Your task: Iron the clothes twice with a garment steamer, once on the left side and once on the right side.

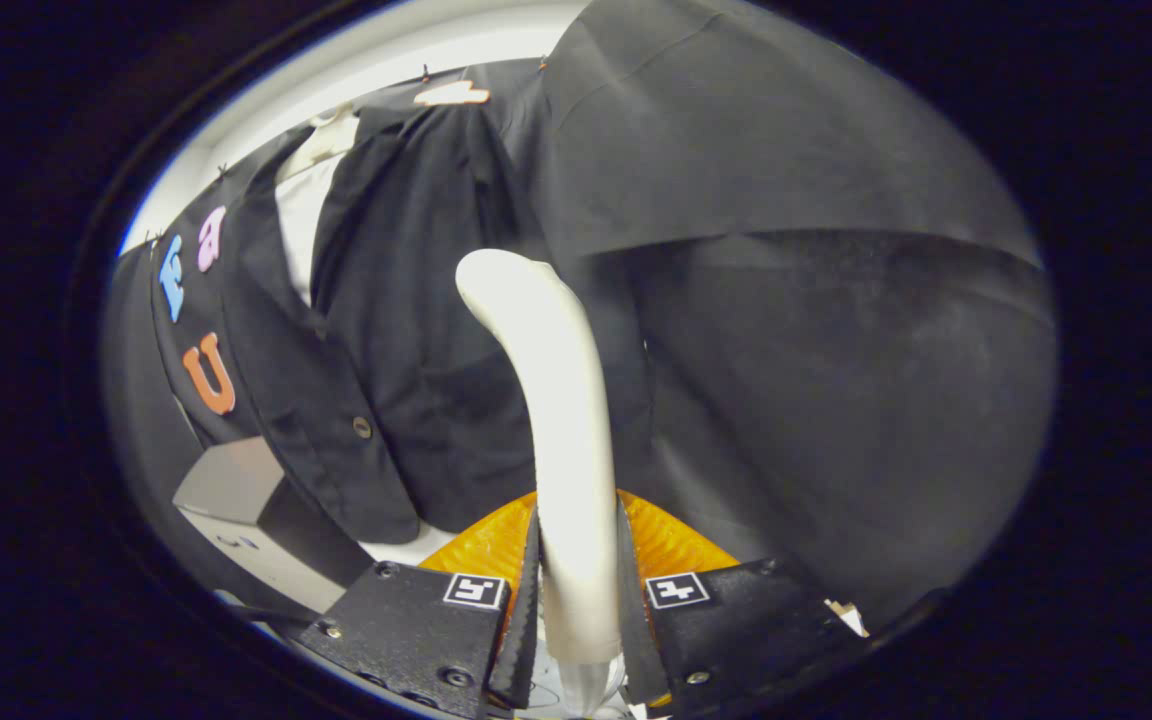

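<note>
Item: garment steamer (561, 400), rigid, smooth, likely slippery; my gripper (576, 590) was clamped on its handle, both fingers pressing. Its head met the dark jacket (416, 330), soft and limp, hanging ahead. Hold low on the handle.

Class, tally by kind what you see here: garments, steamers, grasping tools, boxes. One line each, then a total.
Dark jacket: 1
Steamer, white, clamped between the tool's fingers: 1
Tool: 1
Box beside the jacket hem: 1
Total: 4
</note>
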`<state>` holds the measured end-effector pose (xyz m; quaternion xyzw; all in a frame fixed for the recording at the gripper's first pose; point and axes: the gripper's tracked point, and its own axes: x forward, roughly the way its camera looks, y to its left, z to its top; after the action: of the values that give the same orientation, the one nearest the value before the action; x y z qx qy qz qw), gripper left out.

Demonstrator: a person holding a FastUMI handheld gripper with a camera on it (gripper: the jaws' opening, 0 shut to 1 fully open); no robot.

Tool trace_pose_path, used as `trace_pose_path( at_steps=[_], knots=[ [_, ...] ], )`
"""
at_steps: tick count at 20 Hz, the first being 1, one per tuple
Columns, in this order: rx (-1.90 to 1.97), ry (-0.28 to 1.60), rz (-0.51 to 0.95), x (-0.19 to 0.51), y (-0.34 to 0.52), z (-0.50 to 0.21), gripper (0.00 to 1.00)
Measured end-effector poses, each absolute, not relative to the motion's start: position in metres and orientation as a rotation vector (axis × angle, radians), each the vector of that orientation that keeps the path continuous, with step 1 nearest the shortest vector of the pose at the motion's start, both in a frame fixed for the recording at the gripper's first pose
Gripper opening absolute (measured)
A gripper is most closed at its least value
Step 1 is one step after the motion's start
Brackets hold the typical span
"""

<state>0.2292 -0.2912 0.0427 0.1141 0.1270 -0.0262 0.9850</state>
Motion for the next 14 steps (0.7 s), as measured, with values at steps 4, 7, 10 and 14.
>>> trace_pose_path(
  at_steps=[4,7,10,14],
  knots=[
    [0.226,0.118,-0.053,0.246,-0.294,0.117,0.38],
    [0.2,0.03,-0.091,0.267,-0.287,0.167,0.38],
    [0.173,-0.027,-0.135,0.281,-0.273,0.197,0.38],
    [0.13,-0.033,-0.127,0.306,-0.237,0.213,0.38]
  ],
)
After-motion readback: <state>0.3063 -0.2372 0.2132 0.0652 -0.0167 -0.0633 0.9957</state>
